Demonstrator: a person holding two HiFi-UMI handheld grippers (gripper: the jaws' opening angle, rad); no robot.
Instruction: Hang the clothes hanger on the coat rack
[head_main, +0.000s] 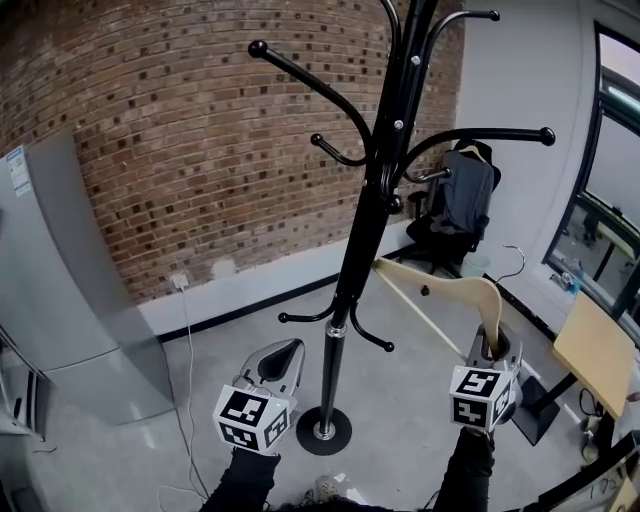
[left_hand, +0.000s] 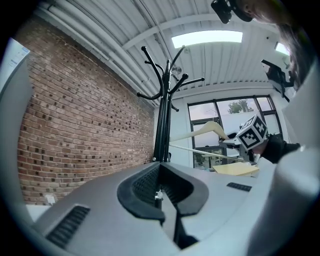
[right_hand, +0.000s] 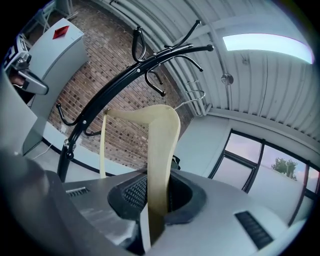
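Note:
The black coat rack (head_main: 365, 230) stands in the middle of the floor, its curved arms spreading above me. My right gripper (head_main: 492, 345) is shut on one end of a pale wooden clothes hanger (head_main: 445, 288), to the right of the pole and apart from it. The hanger's wire hook (head_main: 515, 262) points up and right. In the right gripper view the hanger (right_hand: 162, 145) rises from between the jaws of that gripper (right_hand: 157, 200), with the rack (right_hand: 115, 87) behind it. My left gripper (head_main: 285, 350) is left of the pole, shut and empty (left_hand: 160, 192).
The rack's round base (head_main: 325, 432) lies between my two grippers. A grey cabinet (head_main: 60, 290) stands at the left by the brick wall. An office chair (head_main: 455, 215) with a dark jacket is behind the rack, and a wooden desk (head_main: 600, 350) is at the right.

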